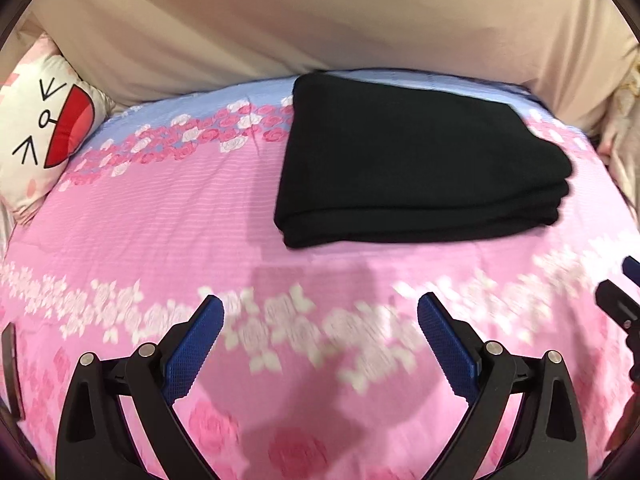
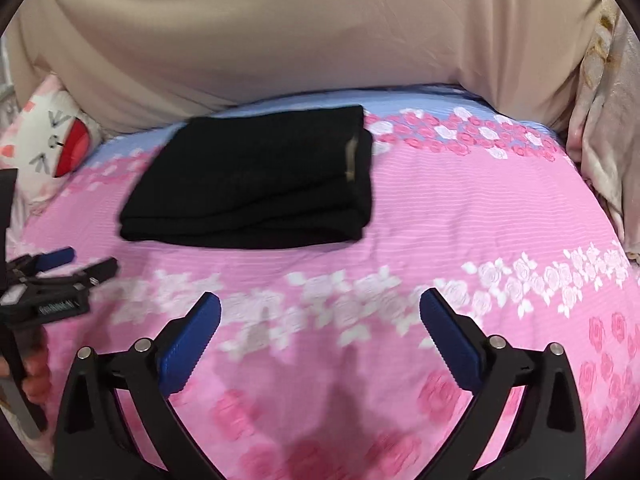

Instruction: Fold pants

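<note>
Both grippers hang over the pink flowered bedspread (image 1: 168,216) with nothing between their blue pads. Left gripper (image 1: 320,320), bottom centre of its own view, has its jaws spread wide; in the right wrist view it shows again at the left edge, with fingers (image 2: 34,378) of the person's hand wrapped round its handle below. Right gripper (image 2: 320,316) is likewise wide apart at the bottom centre of its view, and its tip pokes in at the right edge of the left wrist view.

Black pants (image 1: 420,160) lie folded into a thick, layered rectangle on the bedspread, well clear of both grippers: right of centre in the left view, left of centre in the right view. A cartoon-face pillow (image 1: 44,128) sits at the left edge. Beige cloth (image 2: 304,40) fills the top of both views.
</note>
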### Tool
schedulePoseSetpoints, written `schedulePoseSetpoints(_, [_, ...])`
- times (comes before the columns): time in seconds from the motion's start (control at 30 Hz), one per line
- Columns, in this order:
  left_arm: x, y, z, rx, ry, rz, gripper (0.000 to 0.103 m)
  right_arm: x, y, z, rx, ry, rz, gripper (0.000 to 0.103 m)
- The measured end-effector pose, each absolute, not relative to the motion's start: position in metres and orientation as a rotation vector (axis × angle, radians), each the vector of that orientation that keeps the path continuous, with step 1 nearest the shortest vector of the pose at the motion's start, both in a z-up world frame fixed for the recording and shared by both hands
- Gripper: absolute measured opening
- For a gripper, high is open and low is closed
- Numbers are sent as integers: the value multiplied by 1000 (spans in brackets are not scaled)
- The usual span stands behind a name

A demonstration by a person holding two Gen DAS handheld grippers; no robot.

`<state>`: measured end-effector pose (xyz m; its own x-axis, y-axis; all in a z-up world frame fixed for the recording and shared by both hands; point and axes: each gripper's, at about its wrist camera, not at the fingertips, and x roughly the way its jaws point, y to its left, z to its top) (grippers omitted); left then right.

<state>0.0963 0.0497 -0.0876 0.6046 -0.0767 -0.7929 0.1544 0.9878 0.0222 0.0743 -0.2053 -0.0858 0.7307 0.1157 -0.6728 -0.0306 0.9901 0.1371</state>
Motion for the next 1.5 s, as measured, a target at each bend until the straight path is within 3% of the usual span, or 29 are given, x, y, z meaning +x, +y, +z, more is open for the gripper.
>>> schedulePoseSetpoints(0.63, [-18, 39, -20, 129, 720, -121, 97, -8, -187, -28, 100, 562, 9, 98])
schedulePoseSetpoints(1.5, [-33, 38, -13, 125, 707, -133, 97, -22, -186, -20, 100, 544, -8, 98])
